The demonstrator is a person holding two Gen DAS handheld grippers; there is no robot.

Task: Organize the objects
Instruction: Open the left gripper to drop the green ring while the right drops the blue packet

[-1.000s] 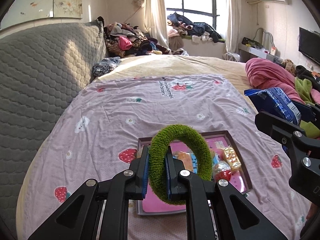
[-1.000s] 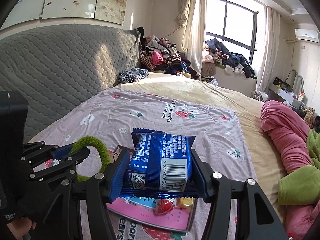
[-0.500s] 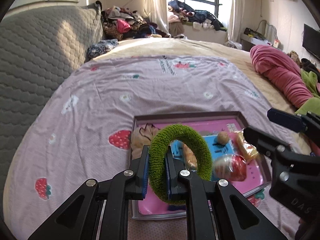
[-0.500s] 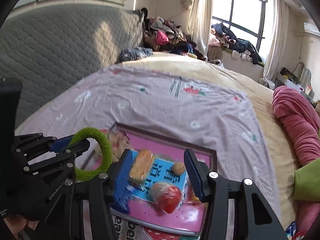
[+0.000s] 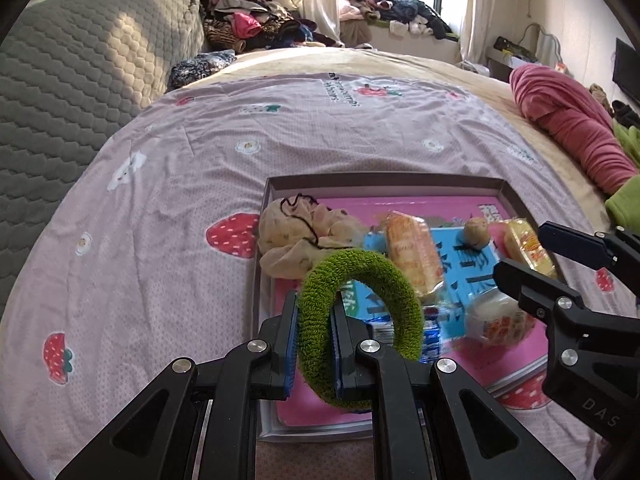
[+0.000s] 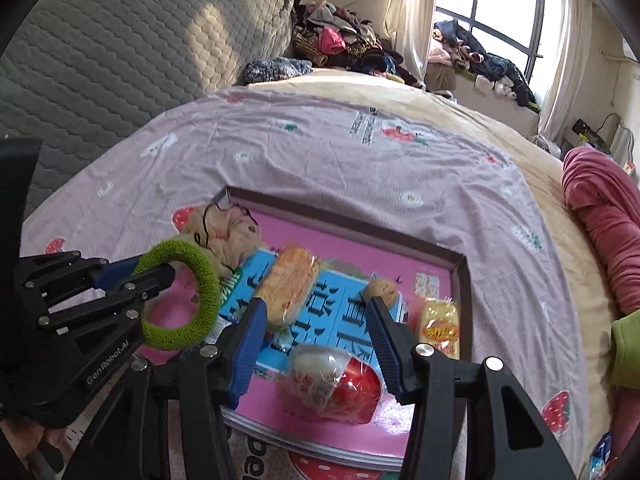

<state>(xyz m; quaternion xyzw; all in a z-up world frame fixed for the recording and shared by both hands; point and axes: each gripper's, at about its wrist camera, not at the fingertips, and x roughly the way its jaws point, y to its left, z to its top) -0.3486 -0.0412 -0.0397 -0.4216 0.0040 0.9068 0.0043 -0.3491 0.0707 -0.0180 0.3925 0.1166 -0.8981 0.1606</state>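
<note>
Green fuzzy ring (image 5: 360, 320) clamped upright in the left gripper (image 5: 314, 344), held over the shallow tray (image 5: 384, 182) on the bed (image 5: 168, 208), right gripper (image 6: 316, 344) jaws parted and just narrowed, nothing gripped, wrapped snacks (image 6: 290, 288) seen lying below.

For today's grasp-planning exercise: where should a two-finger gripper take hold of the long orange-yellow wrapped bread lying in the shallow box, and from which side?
Grip the long orange-yellow wrapped bread across its narrow middle, coming from above. It lies flat and elongated on the blue booklet in the shallow box, so its long sides offer the short span; lightly, probably, as it looks soft.
</note>
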